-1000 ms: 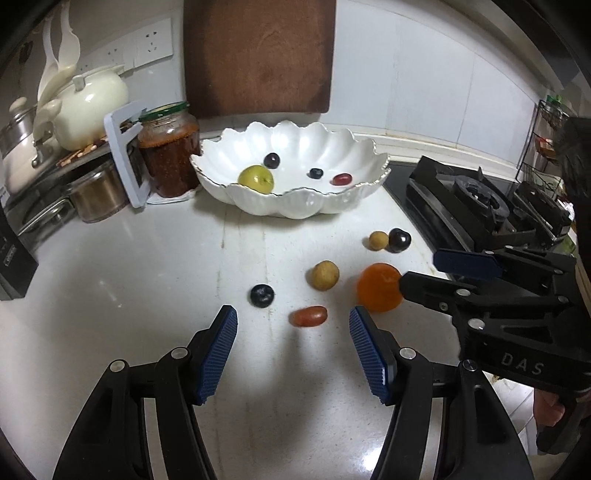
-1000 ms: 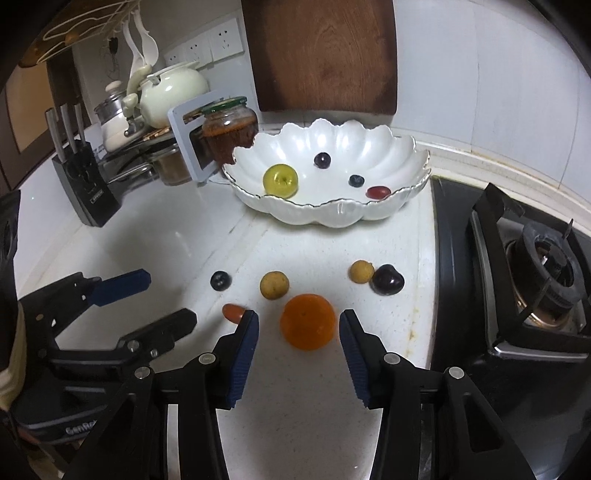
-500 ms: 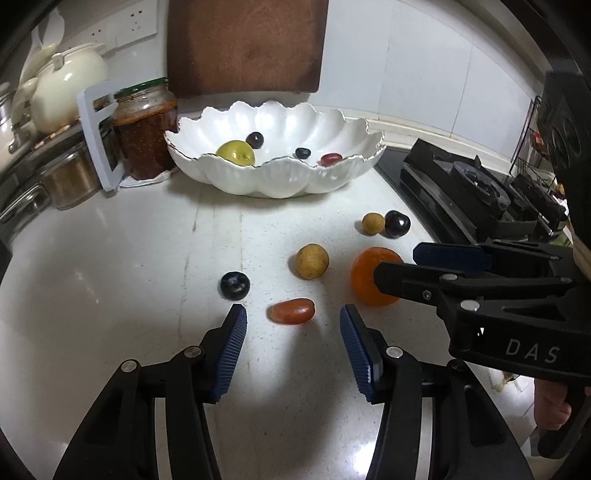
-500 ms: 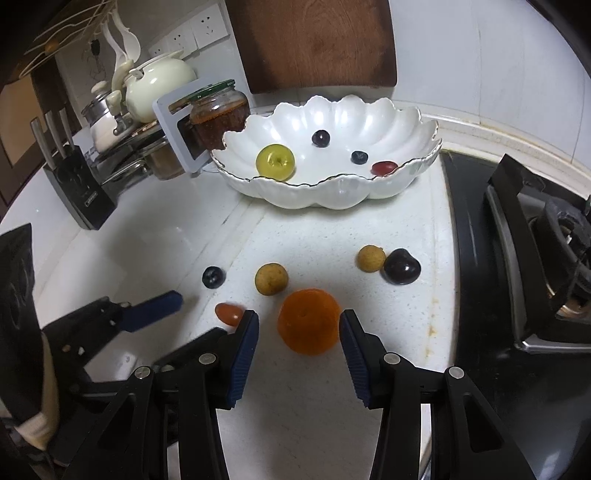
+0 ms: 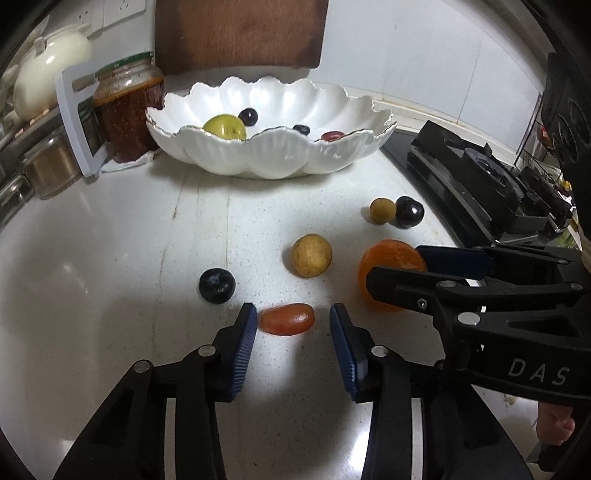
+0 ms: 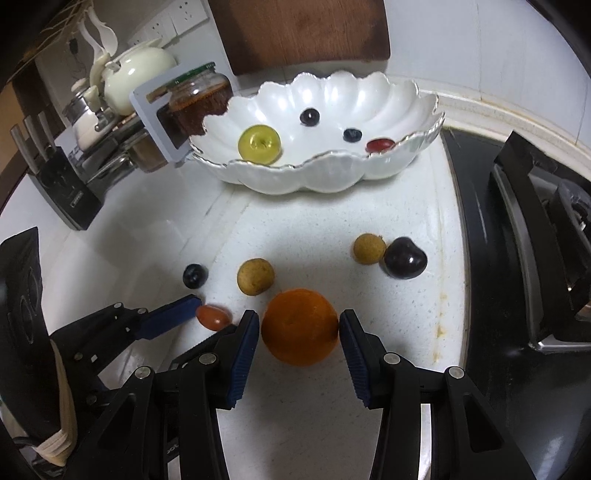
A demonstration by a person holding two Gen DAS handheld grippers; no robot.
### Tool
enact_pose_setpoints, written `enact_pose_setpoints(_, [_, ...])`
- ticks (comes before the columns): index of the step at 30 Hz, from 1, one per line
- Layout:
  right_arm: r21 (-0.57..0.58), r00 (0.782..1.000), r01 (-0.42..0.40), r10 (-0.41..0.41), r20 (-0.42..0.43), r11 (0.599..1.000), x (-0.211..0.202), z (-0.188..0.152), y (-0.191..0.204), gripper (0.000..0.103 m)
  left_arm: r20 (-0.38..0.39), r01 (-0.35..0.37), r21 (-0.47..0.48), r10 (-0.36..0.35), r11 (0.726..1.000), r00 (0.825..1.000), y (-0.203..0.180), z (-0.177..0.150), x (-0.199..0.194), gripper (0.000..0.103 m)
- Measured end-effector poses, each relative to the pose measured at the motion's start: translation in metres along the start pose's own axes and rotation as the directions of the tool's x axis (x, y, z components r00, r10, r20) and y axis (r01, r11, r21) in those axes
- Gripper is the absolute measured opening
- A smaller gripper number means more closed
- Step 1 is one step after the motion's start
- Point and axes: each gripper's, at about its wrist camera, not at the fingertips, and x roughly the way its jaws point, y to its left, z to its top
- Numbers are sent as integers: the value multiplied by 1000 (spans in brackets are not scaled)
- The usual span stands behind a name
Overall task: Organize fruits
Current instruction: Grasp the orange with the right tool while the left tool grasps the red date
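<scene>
My left gripper (image 5: 290,317) is open, its pads on either side of a red grape tomato (image 5: 287,319) on the white counter. My right gripper (image 6: 297,325) is open around an orange (image 6: 300,326); a narrow gap shows at each pad. A blueberry (image 5: 217,285), a tan round fruit (image 5: 312,255), a smaller tan fruit (image 5: 383,210) and a dark cherry (image 5: 409,212) lie loose on the counter. The white scalloped bowl (image 5: 266,158) behind holds a yellow-green apple (image 6: 259,144), two dark berries and a red grape tomato (image 6: 379,145).
A gas stove (image 6: 535,258) borders the counter on the right. A jar of red sauce (image 5: 127,107), a white teapot (image 6: 136,79), pots and a knife block (image 6: 62,184) stand at the left back. A wooden board (image 5: 240,33) leans on the wall.
Both grippers have moved forward and down. The left one now straddles the red tomato; the right one has closed in around the orange.
</scene>
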Motion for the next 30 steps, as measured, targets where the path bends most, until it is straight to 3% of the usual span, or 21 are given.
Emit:
enact_pose_setpoints(6, [6, 1000, -11, 11, -12, 1000, 5, -2, -1, 46, 8, -10, 1, 10, 1000, 1000, 1, 1, 1, 28])
enact_pose_setpoints(17, [8, 1000, -19, 19, 15, 1000, 3, -5, -2, 44, 9, 1, -44, -1, 999, 1000, 6, -3, -12, 27])
enact_pose_setpoints(30, [15, 999, -39, 38, 21, 999, 0, -10, -1, 43, 63, -15, -90, 21, 996, 998, 11, 4, -39, 27])
